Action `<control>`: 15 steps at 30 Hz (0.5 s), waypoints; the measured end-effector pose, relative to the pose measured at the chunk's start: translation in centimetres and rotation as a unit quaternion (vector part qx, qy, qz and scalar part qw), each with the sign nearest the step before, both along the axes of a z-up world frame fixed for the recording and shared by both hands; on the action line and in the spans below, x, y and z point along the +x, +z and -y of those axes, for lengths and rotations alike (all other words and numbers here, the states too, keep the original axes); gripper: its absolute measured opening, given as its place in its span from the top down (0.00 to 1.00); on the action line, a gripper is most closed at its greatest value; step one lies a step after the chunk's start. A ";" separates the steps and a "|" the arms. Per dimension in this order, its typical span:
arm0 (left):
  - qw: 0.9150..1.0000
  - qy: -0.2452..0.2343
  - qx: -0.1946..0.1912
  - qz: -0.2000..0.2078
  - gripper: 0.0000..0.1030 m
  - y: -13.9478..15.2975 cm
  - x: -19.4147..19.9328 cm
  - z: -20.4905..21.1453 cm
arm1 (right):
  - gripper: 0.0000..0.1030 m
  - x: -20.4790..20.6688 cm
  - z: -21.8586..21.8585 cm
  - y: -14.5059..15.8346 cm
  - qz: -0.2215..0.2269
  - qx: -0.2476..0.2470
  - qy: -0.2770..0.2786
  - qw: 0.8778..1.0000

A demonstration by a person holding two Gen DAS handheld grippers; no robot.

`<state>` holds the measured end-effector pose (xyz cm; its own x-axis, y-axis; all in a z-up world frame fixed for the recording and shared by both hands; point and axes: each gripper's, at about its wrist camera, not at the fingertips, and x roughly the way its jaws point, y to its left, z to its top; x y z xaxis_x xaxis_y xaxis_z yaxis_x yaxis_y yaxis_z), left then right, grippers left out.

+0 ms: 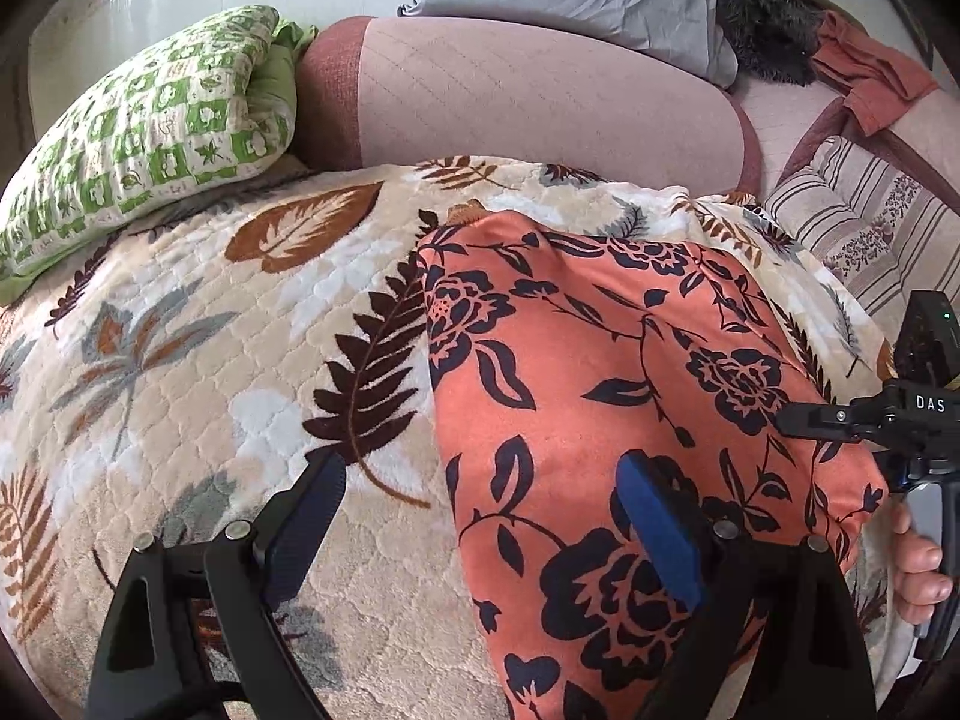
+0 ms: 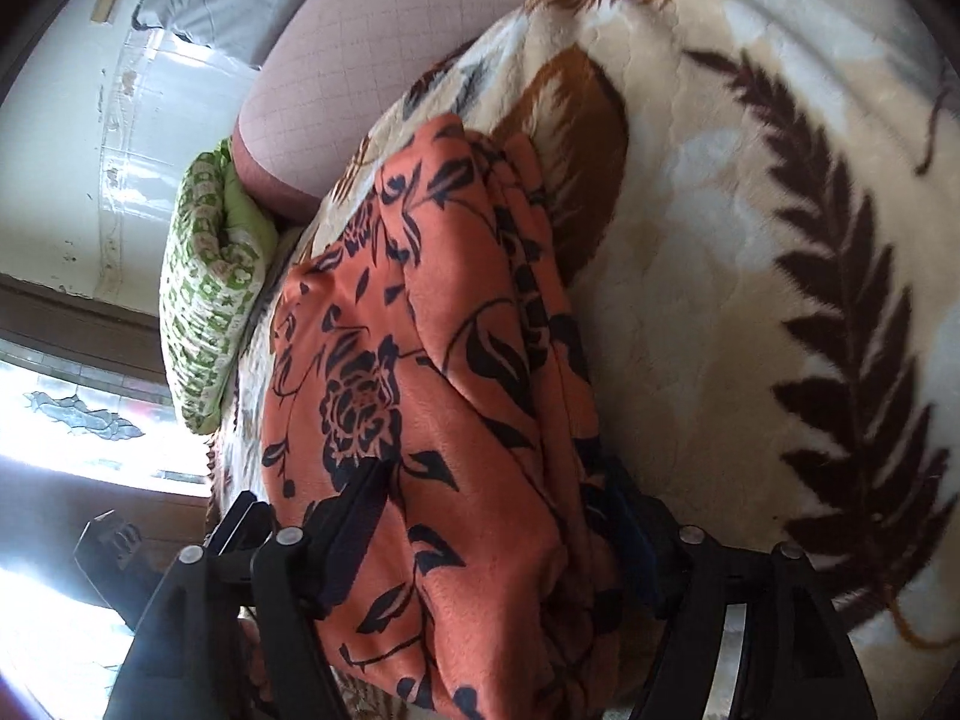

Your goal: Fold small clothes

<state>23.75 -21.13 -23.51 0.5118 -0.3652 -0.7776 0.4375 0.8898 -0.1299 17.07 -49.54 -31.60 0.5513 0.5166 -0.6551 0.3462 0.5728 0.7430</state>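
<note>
Garment: we see the orange floral cloth (image 1: pixel 606 396) folded on the leaf-print blanket (image 1: pixel 210 330), right of centre in the left wrist view.
Left gripper (image 1: pixel 480 516): we hold it spread, gripping nothing.
Right gripper (image 2: pixel 498 516): its jaws straddle the cloth's folded edge, lower centre; pads seem clear of the fabric.

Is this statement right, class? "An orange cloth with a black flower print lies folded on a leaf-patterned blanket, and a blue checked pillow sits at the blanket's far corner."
Not quite. The pillow is green and white checked, not blue, as the left wrist view shows. The rest holds: the orange cloth with its black flower print lies folded on the leaf-patterned blanket, with the pillow at the far corner.
</note>
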 end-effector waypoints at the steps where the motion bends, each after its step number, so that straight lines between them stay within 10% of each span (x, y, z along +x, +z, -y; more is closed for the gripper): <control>1: 1.000 -0.002 -0.003 -0.005 0.11 -0.1 0.1 0.0 | 0.26 0.3 -0.2 0.0 0.005 -0.001 0.005 1.000; 11: 0.990 -0.026 -0.102 -0.090 0.11 -1.8 1.5 0.2 | 0.27 2.0 -2.4 -0.2 0.050 0.052 0.046 0.996; 15: 0.995 -0.054 -0.062 -0.062 0.11 -1.9 0.4 1.9 | 0.36 2.4 -3.9 -0.1 0.042 0.001 0.058 0.997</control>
<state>24.16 -23.07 -25.39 0.3668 -0.5099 -0.7781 0.5030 0.8123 -0.2952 19.52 -45.67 -31.66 0.5403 0.5815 -0.6082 0.2143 0.6039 0.7677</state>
